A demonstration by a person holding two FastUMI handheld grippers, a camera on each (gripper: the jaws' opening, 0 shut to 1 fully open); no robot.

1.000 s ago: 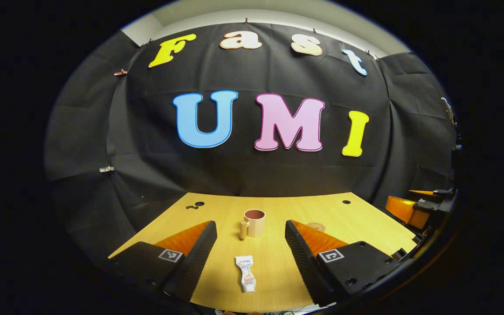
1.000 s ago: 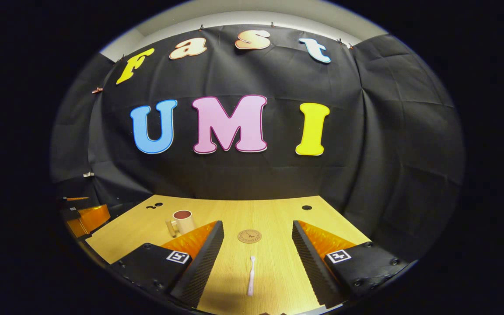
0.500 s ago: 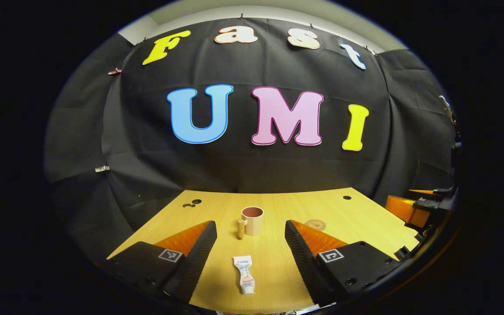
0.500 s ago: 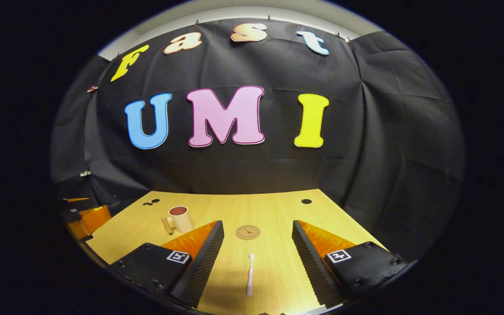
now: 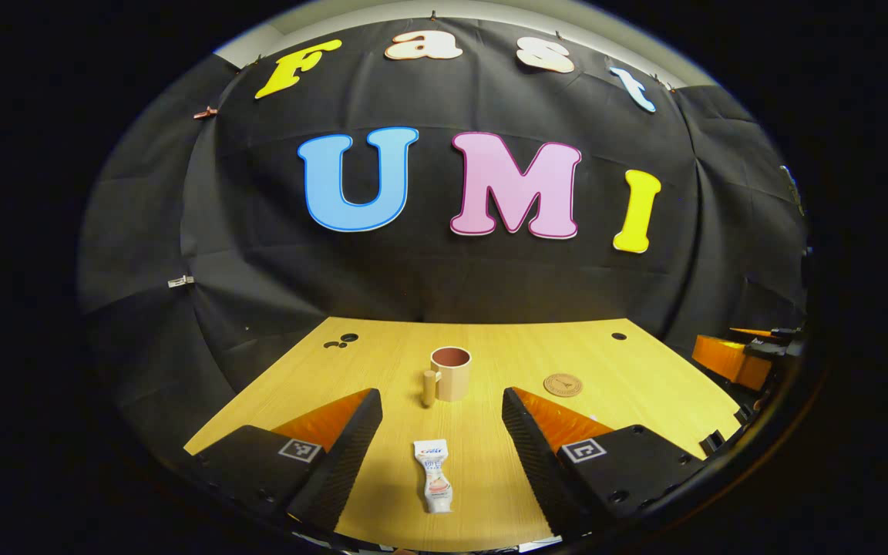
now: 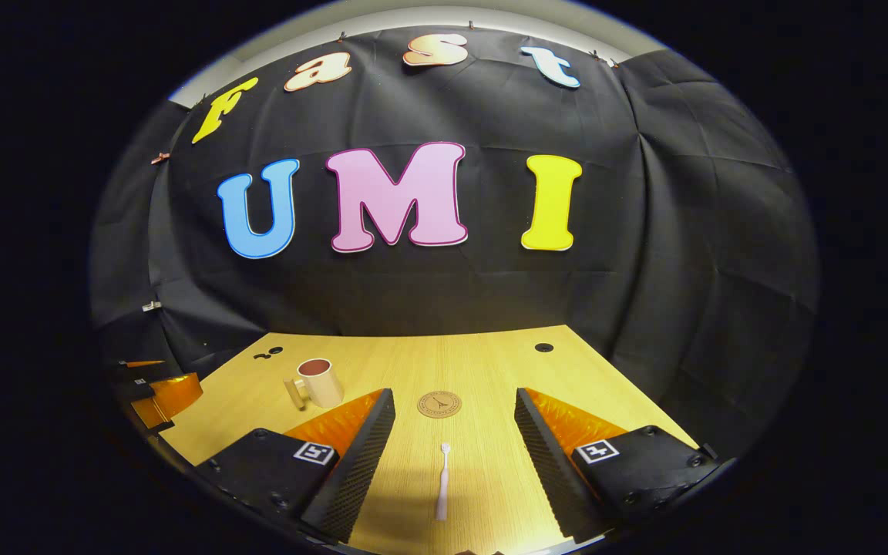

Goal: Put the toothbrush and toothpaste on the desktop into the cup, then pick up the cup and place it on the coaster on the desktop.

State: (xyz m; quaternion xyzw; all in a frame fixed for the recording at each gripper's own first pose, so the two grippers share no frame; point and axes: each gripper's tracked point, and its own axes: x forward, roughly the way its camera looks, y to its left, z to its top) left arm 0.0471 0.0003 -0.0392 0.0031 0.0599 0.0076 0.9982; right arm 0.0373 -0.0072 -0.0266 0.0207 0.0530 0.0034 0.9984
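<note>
A white toothpaste tube (image 5: 435, 486) lies flat on the wooden desktop (image 5: 382, 370), between the fingers of my open left gripper (image 5: 442, 401), nothing touching it. Beyond it stands a beige cup (image 5: 450, 373) with a dark red inside and its handle to the left. A round brown coaster (image 5: 563, 385) lies to the cup's right. In the right gripper view a pale toothbrush (image 6: 442, 480) lies lengthwise between the fingers of my open right gripper (image 6: 455, 397). There the coaster (image 6: 438, 404) sits straight ahead and the cup (image 6: 319, 382) at the left.
The desktop (image 6: 490, 362) has small cable holes near its far corners (image 5: 618, 336) (image 6: 543, 347). Black cloth walls close the back and sides. The other gripper shows at the right edge of the left gripper view (image 5: 745, 358) and at the left edge of the right gripper view (image 6: 159, 389).
Both views have tilted down slightly, so more of the desktop shows. In the left gripper view the coaster now appears whole to the right of the finger. Nothing on the desk moved.
</note>
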